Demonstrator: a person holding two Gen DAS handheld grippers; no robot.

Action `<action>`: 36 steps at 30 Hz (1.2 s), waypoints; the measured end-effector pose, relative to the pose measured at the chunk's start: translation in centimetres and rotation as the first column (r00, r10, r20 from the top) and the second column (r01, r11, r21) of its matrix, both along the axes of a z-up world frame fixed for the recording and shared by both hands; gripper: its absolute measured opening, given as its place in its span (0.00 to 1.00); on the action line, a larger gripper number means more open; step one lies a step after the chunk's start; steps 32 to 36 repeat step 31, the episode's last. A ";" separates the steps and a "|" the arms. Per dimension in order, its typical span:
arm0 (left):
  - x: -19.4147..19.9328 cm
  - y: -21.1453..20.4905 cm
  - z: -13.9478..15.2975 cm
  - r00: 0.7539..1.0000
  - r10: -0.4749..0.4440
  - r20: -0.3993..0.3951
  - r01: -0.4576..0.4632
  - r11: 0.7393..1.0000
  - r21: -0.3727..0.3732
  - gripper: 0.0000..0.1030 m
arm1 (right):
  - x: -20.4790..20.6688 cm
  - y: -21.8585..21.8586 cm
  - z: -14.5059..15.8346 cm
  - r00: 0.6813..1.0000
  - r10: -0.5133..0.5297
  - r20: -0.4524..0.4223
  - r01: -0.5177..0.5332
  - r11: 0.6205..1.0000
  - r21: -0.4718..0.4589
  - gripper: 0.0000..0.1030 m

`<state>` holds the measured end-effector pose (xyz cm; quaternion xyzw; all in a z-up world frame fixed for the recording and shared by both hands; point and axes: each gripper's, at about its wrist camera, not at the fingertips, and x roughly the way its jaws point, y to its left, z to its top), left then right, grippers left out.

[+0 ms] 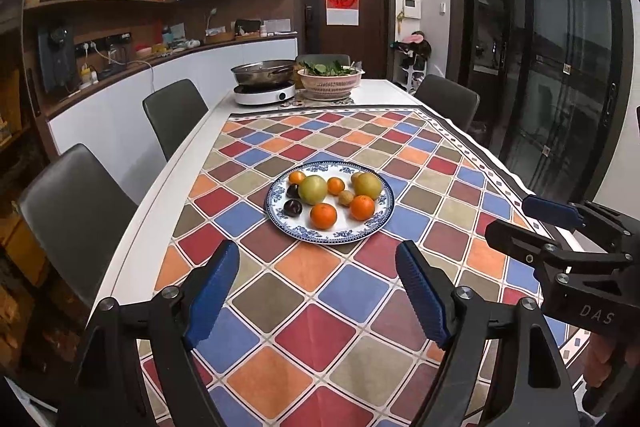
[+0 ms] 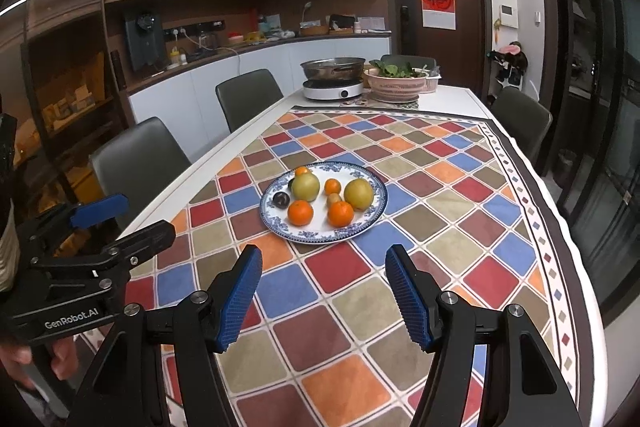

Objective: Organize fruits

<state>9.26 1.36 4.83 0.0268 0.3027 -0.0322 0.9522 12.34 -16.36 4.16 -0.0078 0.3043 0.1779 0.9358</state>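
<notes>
A blue-and-white plate (image 1: 378,223) (image 2: 376,215) sits mid-table on a checkered cloth. It holds several fruits: two green-yellow pears (image 1: 313,189) (image 2: 359,193), oranges (image 1: 323,215) (image 2: 300,212), dark plums (image 1: 293,207) (image 2: 281,199) and small brown kiwis (image 1: 346,197). My left gripper (image 1: 318,287) is open and empty, hovering over the cloth short of the plate. My right gripper (image 2: 324,291) is open and empty, also short of the plate. Each gripper shows in the other's view, the right one (image 1: 560,227) and the left one (image 2: 112,223).
At the table's far end stand an induction cooker with a steel pot (image 1: 264,77) (image 2: 334,77) and a pink colander of greens (image 1: 330,81) (image 2: 398,83). Grey chairs (image 1: 176,115) (image 2: 248,99) line the left side, one (image 1: 448,99) the right.
</notes>
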 end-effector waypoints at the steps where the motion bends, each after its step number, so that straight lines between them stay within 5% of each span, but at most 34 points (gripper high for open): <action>1: -0.2 -0.1 0.0 1.000 -0.001 0.000 0.001 1.000 0.001 0.79 | -0.2 -0.1 0.0 1.000 -0.001 0.000 0.001 1.000 0.000 0.63; 9: -1.0 -0.4 -0.1 1.000 -0.006 0.003 0.006 1.000 0.001 0.86 | -1.3 -0.4 0.1 1.000 -0.002 0.007 0.002 1.000 -0.004 0.63; 13: -1.6 -0.7 -0.1 1.000 -0.010 0.011 0.010 1.000 0.003 0.97 | -1.7 -0.6 0.1 1.000 -0.002 0.011 0.002 1.000 -0.006 0.63; 36: -2.7 -1.2 0.0 1.000 -0.008 0.026 0.008 1.000 0.004 0.97 | -2.8 -1.5 0.3 1.000 -0.018 0.020 0.018 1.000 -0.006 0.63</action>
